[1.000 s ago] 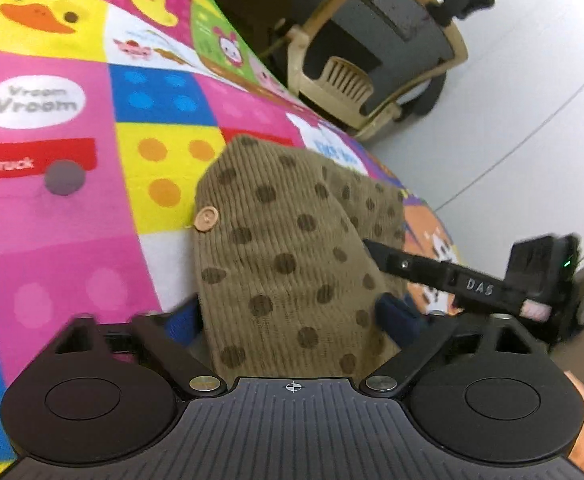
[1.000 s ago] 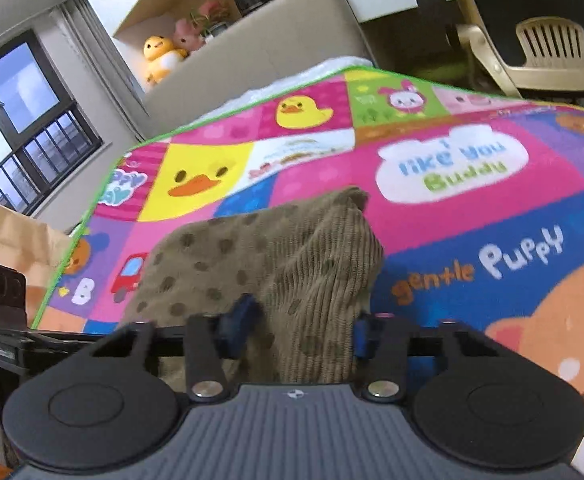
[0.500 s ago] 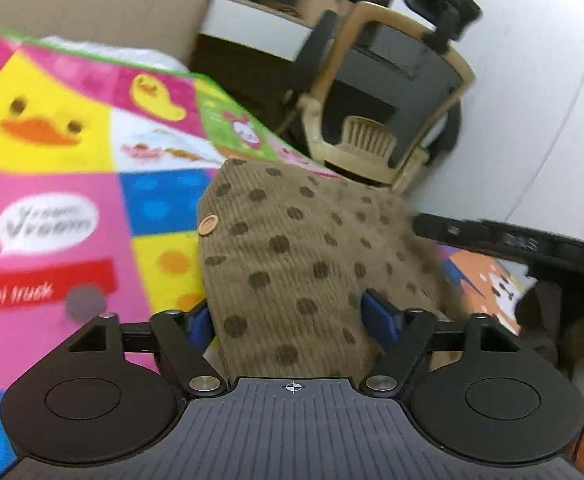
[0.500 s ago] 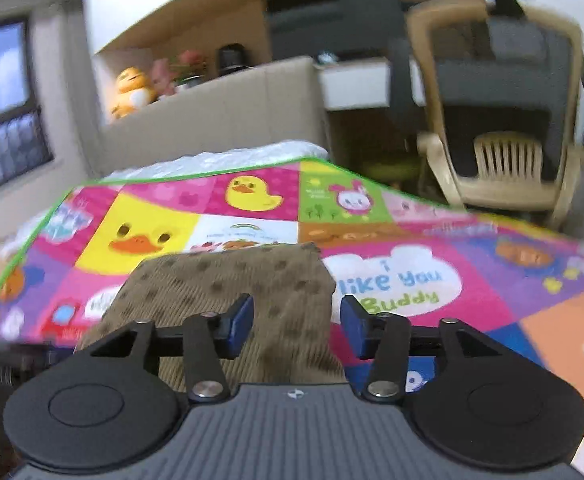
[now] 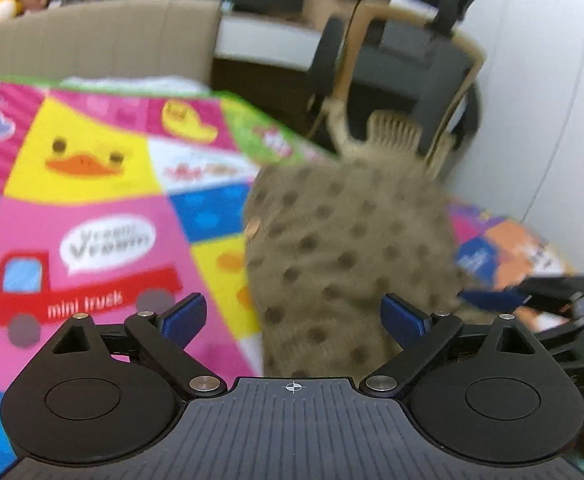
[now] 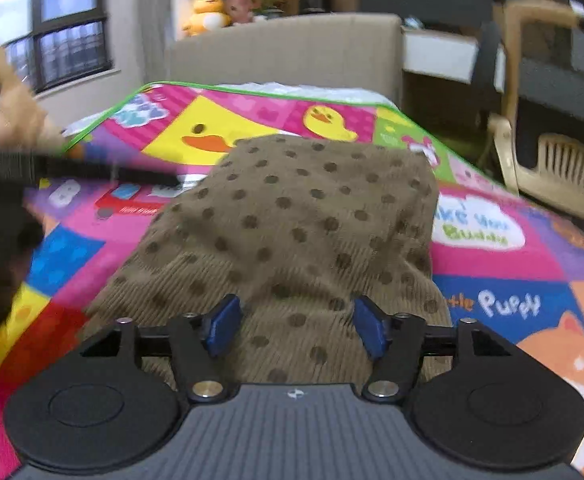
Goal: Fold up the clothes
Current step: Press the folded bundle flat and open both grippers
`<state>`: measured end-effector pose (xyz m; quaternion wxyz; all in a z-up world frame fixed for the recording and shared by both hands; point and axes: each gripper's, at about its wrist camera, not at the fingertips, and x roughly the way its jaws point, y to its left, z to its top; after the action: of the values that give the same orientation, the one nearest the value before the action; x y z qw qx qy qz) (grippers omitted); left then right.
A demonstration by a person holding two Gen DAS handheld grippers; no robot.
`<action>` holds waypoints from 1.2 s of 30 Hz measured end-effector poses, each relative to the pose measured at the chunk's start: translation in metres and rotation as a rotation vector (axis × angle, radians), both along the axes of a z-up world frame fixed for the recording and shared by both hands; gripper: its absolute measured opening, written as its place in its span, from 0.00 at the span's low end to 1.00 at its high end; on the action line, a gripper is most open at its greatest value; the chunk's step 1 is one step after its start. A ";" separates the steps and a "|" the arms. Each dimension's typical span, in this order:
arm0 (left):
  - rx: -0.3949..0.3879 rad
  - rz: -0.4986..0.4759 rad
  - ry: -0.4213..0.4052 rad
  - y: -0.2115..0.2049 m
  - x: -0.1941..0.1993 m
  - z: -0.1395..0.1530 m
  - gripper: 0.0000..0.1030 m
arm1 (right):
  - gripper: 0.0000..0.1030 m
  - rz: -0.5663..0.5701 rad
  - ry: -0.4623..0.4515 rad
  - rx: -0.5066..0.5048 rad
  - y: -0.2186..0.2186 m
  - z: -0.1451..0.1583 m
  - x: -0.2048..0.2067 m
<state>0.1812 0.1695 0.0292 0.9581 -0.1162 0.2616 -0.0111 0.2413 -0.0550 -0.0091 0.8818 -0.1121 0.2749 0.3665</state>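
Observation:
A brown corduroy garment (image 5: 351,248) with dark dots and a tan button lies folded on the bright play mat (image 5: 104,208). My left gripper (image 5: 293,316) hovers over the garment's near left edge. Its jaws are opening wide, and its blue pads touch nothing. In the right wrist view the same garment (image 6: 303,216) fills the middle. My right gripper (image 6: 295,324) sits just above the near end. Its jaws are opening too, with the cloth under the gap and neither pad pressing on it. A blue pad of the right gripper's fingers (image 5: 491,298) shows at the right edge of the left view.
A beige padded board (image 6: 284,52) stands behind the mat with plush toys (image 6: 208,12) above it. A tan plastic chair (image 6: 551,160) and an office chair (image 5: 411,68) stand off the mat's far right corner. A hand (image 6: 16,120) shows at the left.
The right jaws, pinched on a raised fold of the garment a second ago, have spread and let it drop flat. Both grippers have pulled back and rolled level; the left jaws spread wider.

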 end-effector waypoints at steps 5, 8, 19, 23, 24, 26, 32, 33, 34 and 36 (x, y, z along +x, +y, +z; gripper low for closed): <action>-0.151 -0.124 -0.193 -0.002 0.002 0.036 0.95 | 0.84 0.032 -0.070 -0.024 -0.004 0.008 -0.019; -0.273 -0.130 -0.184 0.003 0.034 0.029 0.96 | 0.90 0.049 -0.095 -0.014 -0.011 0.015 -0.026; -0.359 -0.053 -0.018 0.014 0.079 -0.008 0.96 | 0.96 0.025 0.045 -0.003 -0.008 -0.013 -0.011; -0.329 -0.013 -0.028 0.011 0.045 -0.001 0.96 | 1.00 -0.015 -0.009 0.035 -0.026 -0.001 -0.033; -0.310 -0.001 -0.034 0.009 0.029 0.000 0.96 | 1.00 -0.029 -0.025 0.046 -0.032 0.003 -0.038; -0.270 0.024 -0.045 0.003 -0.001 0.003 0.97 | 1.00 -0.059 -0.057 0.057 -0.043 0.008 -0.050; -0.136 0.065 -0.065 -0.043 -0.088 -0.017 1.00 | 1.00 -0.129 -0.106 0.008 -0.080 -0.003 -0.072; -0.148 0.061 -0.059 -0.047 -0.096 -0.022 1.00 | 1.00 -0.137 -0.102 0.002 -0.085 -0.007 -0.074; -0.156 0.058 -0.048 -0.050 -0.101 -0.027 1.00 | 1.00 -0.147 -0.095 -0.003 -0.089 -0.012 -0.076; -0.149 0.060 -0.022 -0.056 -0.108 -0.037 1.00 | 1.00 -0.145 -0.083 0.024 -0.100 -0.016 -0.083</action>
<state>0.0729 0.1138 -0.0080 0.9495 -0.1949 0.2458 -0.0029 0.1580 -0.1550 -0.0249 0.9178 -0.0963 0.2413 0.3001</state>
